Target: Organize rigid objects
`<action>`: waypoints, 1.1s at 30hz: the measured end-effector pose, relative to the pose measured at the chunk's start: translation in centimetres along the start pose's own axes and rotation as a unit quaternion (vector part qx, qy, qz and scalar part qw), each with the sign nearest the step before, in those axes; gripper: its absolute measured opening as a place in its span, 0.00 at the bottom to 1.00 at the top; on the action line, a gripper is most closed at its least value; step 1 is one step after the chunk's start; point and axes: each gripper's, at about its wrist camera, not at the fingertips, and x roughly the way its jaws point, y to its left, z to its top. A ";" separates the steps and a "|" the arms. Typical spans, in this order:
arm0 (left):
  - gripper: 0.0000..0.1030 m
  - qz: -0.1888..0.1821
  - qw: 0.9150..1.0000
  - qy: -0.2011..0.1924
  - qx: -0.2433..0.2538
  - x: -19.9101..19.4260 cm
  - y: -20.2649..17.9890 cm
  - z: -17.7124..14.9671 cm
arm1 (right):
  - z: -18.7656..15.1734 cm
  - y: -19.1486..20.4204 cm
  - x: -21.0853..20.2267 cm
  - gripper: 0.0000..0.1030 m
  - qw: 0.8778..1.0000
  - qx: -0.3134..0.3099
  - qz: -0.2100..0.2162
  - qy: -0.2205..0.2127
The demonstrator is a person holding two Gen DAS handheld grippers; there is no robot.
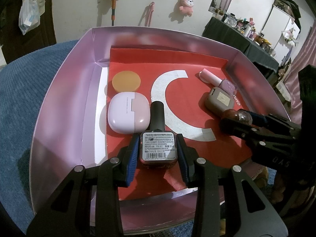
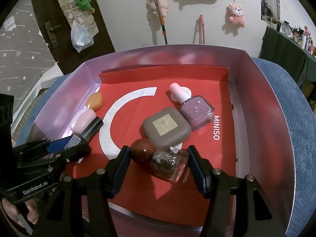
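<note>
A pink-walled box (image 1: 65,90) with a red floor holds the objects. My left gripper (image 1: 158,149) is shut on a dark-capped nail polish bottle (image 1: 158,144) lying label-up near the box's front; it also shows in the right wrist view (image 2: 86,132). My right gripper (image 2: 158,156) has its pads around a glitter nail polish bottle with a round brown cap (image 2: 164,158), which lies on the red floor; whether the pads press it is unclear. The same bottle shows in the left wrist view (image 1: 237,116).
Inside the box lie a white-pink case (image 1: 128,114), an orange disc (image 1: 126,81), a taupe square compact (image 2: 166,128) and a lilac polish bottle (image 2: 194,109). The box sits on a blue textured surface (image 1: 23,98). A cluttered dark table (image 1: 243,37) stands at the far right.
</note>
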 end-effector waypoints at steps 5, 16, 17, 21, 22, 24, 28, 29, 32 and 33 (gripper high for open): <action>0.33 0.003 1.000 -0.002 0.001 -0.1 -0.2 0.0 | 0.0 -0.1 -0.1 0.60 1.000 0.001 0.002 -0.001; 0.33 0.017 1.000 -0.005 0.008 -0.1 -0.8 -0.1 | -0.1 0.0 -0.4 0.60 1.000 -0.003 0.002 -0.005; 0.34 0.016 1.000 -0.006 0.006 -0.2 -0.8 0.0 | -0.1 0.2 -0.5 0.60 1.000 -0.004 0.002 -0.006; 0.46 0.024 1.000 -0.013 0.007 -0.4 -0.9 -0.1 | -0.1 0.3 -0.9 0.64 1.000 -0.004 0.004 -0.013; 0.53 0.026 1.000 -0.016 0.008 -0.5 -0.9 -0.1 | -0.1 0.3 -1.1 0.64 1.000 -0.003 0.005 -0.014; 0.54 0.025 0.999 -0.022 0.010 -0.8 -1.0 -0.2 | -0.2 0.4 -1.3 0.65 1.000 -0.003 0.006 -0.018; 0.55 0.029 0.999 -0.025 0.011 -1.0 -1.0 -0.2 | -0.4 0.3 -2.0 0.66 1.000 -0.003 0.011 -0.024; 0.55 0.029 0.999 -0.025 0.010 -1.1 -1.0 -0.3 | -0.4 0.4 -2.2 0.67 1.000 -0.003 0.012 -0.026; 0.61 0.023 0.999 -0.027 0.009 -1.3 -1.1 -0.4 | -0.6 0.5 -2.9 0.70 0.999 -0.004 0.015 -0.033; 0.63 0.022 0.999 -0.028 0.010 -1.4 -1.2 -0.4 | -0.6 0.5 -3.2 0.71 0.999 -0.004 0.015 -0.035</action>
